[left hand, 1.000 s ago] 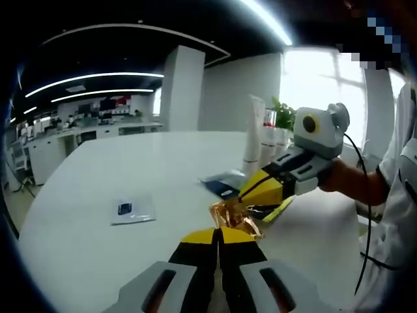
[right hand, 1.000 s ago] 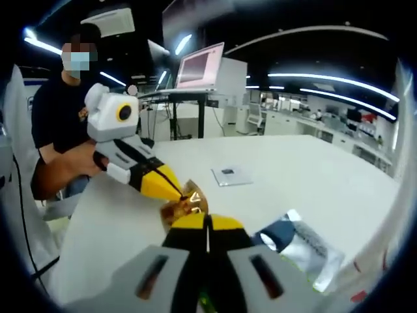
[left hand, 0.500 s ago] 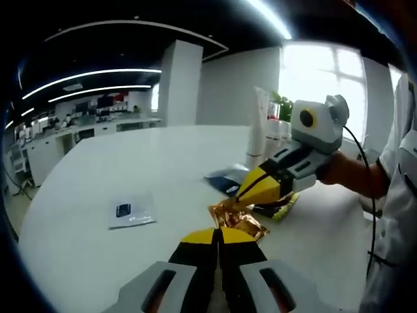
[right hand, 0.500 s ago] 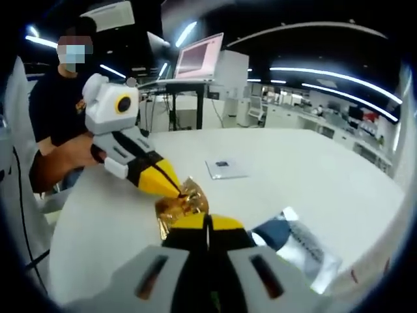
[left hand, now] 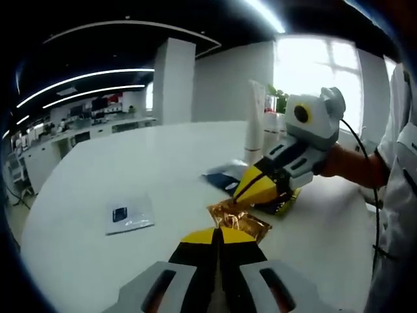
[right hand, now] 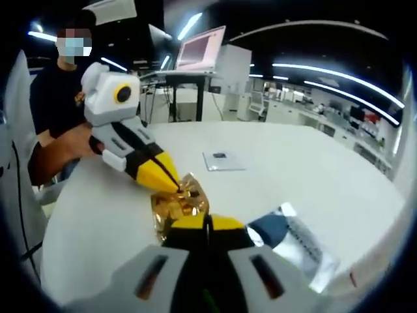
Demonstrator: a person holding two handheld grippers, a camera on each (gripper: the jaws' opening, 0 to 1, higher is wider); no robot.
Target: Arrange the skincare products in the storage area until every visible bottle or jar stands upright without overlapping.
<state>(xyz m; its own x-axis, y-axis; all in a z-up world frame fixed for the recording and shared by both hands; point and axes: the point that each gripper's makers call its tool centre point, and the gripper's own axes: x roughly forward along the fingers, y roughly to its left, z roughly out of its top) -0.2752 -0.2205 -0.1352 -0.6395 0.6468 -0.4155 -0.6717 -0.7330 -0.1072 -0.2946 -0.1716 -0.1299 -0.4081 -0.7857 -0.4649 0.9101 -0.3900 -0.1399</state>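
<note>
On the white table [left hand: 98, 169], a small clear sachet [left hand: 129, 214] lies flat at far left, well apart from the gold foil sachet [left hand: 238, 218], which the left gripper [left hand: 218, 233] pinches with jaws clenched on its near edge. The right gripper [left hand: 251, 190] grasps the same sachet's far edge, jaws closed on it. To the right, a tall white tube [left hand: 255, 120] stands upright, a dark blue sachet [left hand: 226, 179] lying near its base

Two claws [right hand: 207, 225] on gold sachet [right hand: 177, 203]
</note>
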